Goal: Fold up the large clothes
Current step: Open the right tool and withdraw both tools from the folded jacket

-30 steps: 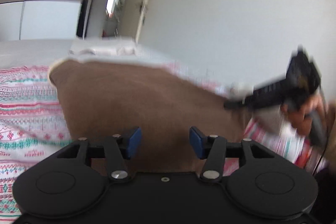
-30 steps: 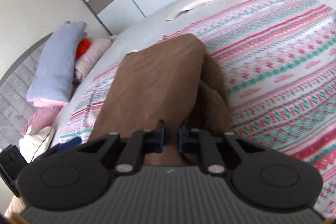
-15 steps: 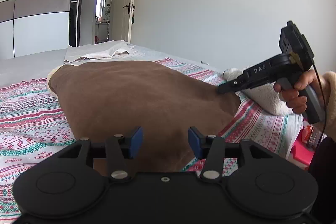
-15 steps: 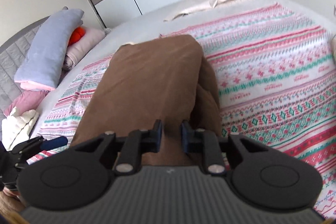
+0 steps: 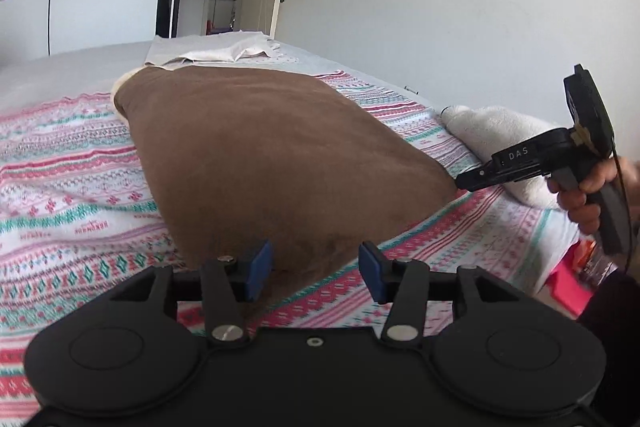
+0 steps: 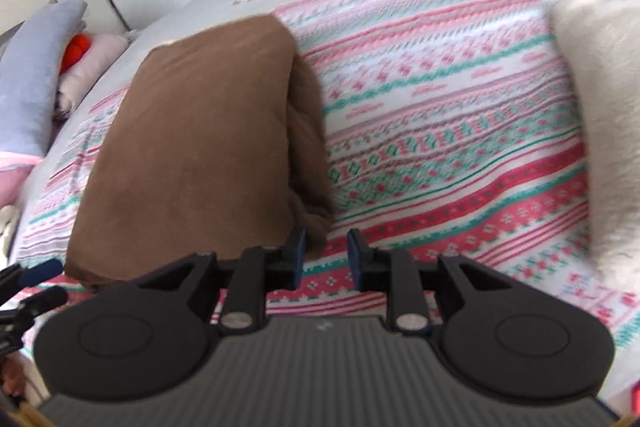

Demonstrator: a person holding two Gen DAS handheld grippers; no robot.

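Opening both grippers, left gripper (image 5: 316,269), right gripper (image 6: 325,259), brown garment (image 5: 272,155) released.

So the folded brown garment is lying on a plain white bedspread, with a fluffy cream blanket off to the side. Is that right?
Not quite. The bedspread is not plain white: the right wrist view shows it patterned in pink, red and green bands. The rest holds: the folded brown garment lies on it, and the fluffy cream blanket sits off to the side.
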